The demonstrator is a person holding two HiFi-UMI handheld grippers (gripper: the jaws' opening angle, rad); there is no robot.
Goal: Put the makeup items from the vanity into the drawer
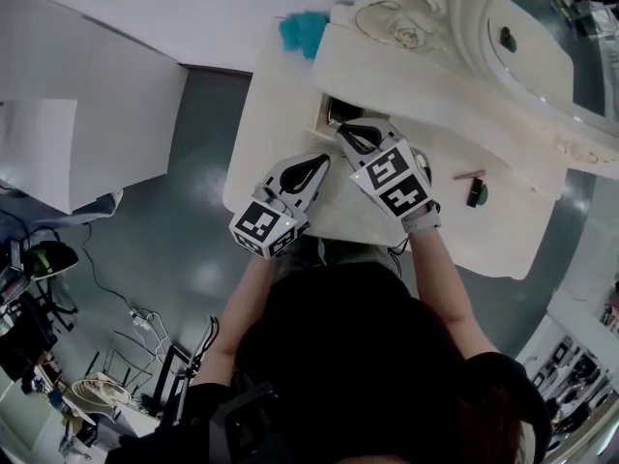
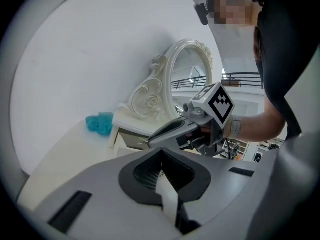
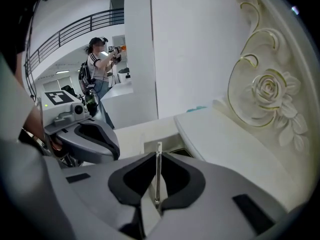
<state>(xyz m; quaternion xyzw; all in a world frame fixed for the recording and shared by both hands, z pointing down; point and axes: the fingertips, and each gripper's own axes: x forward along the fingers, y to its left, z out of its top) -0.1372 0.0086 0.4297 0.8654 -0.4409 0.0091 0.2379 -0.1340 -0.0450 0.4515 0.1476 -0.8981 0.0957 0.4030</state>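
Observation:
The vanity's small drawer point(image 1: 332, 114) stands open under the raised shelf. My right gripper point(image 1: 341, 130) hovers just in front of it, pointing down toward it, jaws pressed together with nothing visible between them point(image 3: 158, 151). My left gripper point(image 1: 323, 160) sits beside it to the left over the tabletop; its jaws also look shut and empty point(image 2: 162, 179). In the left gripper view the right gripper point(image 2: 151, 141) points at the drawer point(image 2: 125, 140). A pinkish pencil point(image 1: 469, 174) and a small dark green item point(image 1: 476, 194) lie on the vanity to the right.
The ornate cream mirror frame point(image 1: 411, 22) rises at the back right. A teal fluffy thing point(image 1: 305, 32) lies at the vanity's back left corner. The white vanity top point(image 1: 271, 104) ends at rounded edges above grey floor. A person stands far off in the right gripper view.

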